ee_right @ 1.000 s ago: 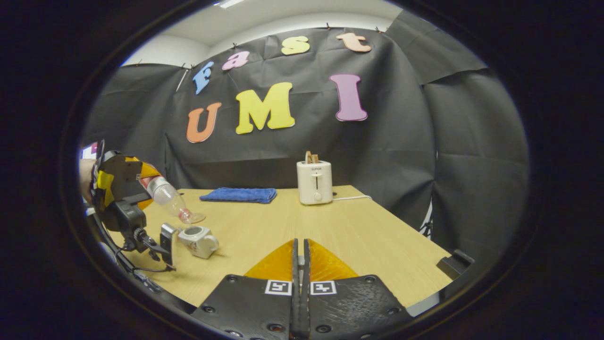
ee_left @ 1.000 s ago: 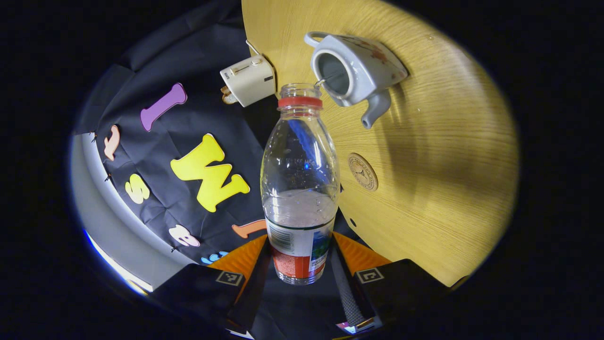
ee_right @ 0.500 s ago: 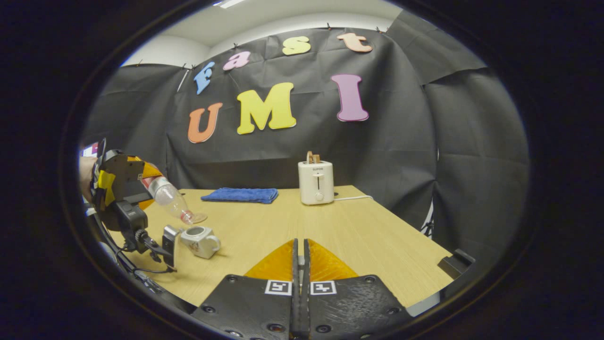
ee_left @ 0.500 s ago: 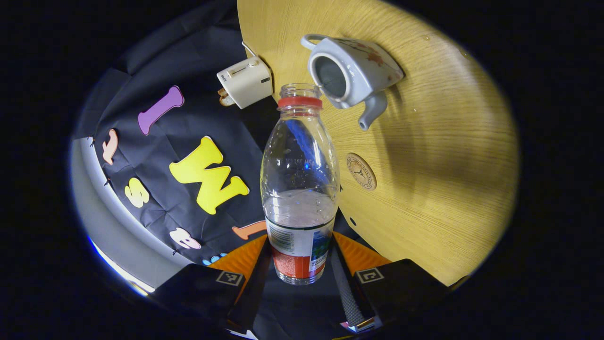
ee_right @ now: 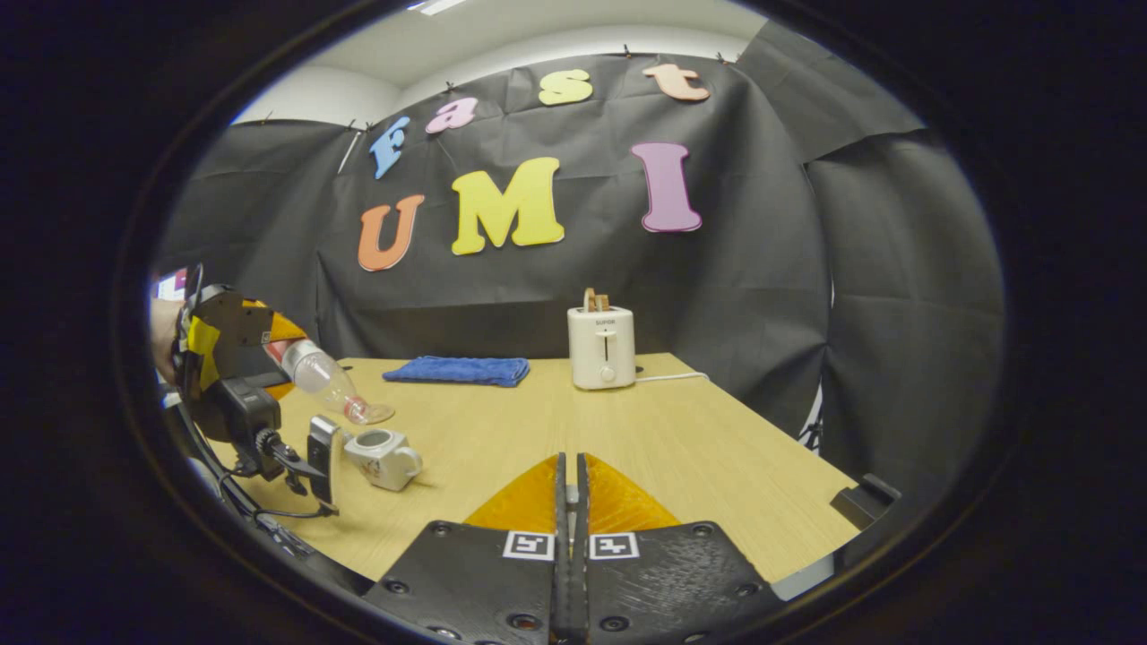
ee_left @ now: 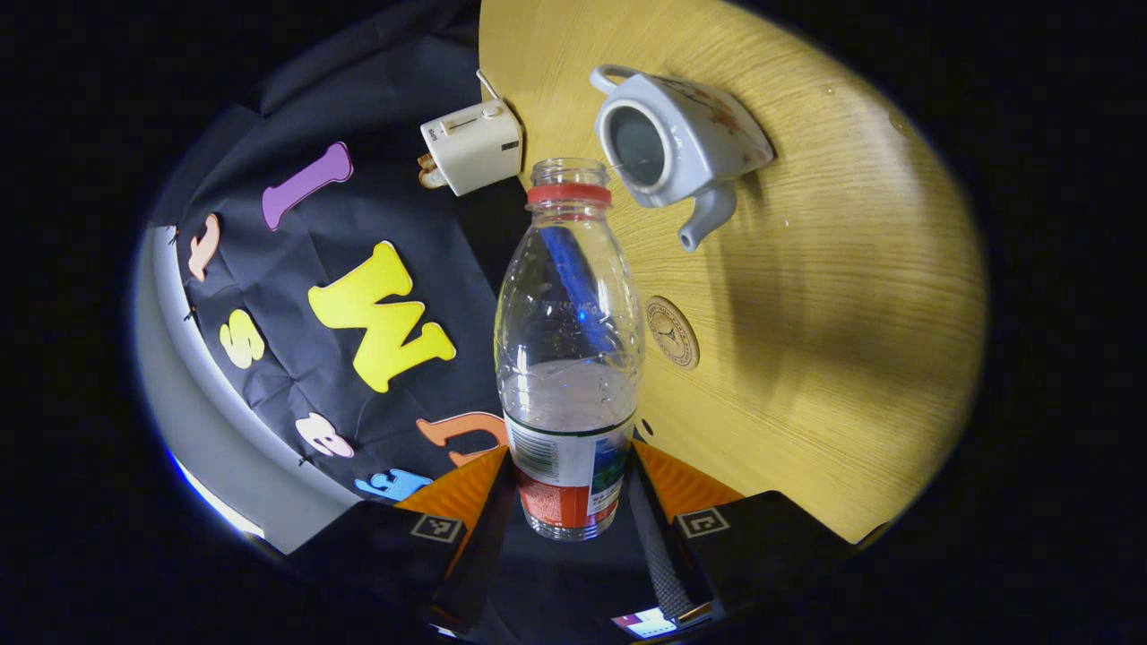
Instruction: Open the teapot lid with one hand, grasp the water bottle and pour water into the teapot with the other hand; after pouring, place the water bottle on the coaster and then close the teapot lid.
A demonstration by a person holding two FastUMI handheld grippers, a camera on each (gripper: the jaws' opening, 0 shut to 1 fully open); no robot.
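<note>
Pouring looks nearly spent: you have the left gripper clamped on the lower, labelled part of the water bottle, both fingers pressing its sides, and the bottle is tipped neck-down toward the open teapot. Over the last second the change is small. In the left gripper view the teapot and the coaster have slid a little against the bottle, and in the right gripper view the bottle's neck has come to lie a shade flatter above the teapot. A thin thread of water can be made out running from the bottle's mouth toward the pot's opening, fainter now than a second ago, though it is too fine to be sure of. To my eye that means the flow is tailing off and you are starting to bring the bottle back upright. The remaining water sits pooled near the label, so little more will leave at this tilt. Your next target, the coaster, lies on the table just beside the bottle and near the spout, well within reach. Your right gripper has its fingers closed together, nearly touching, with nothing visible between them, held over the table away from the pot. I cannot see where the lid is, so locate it before closing up.
</note>
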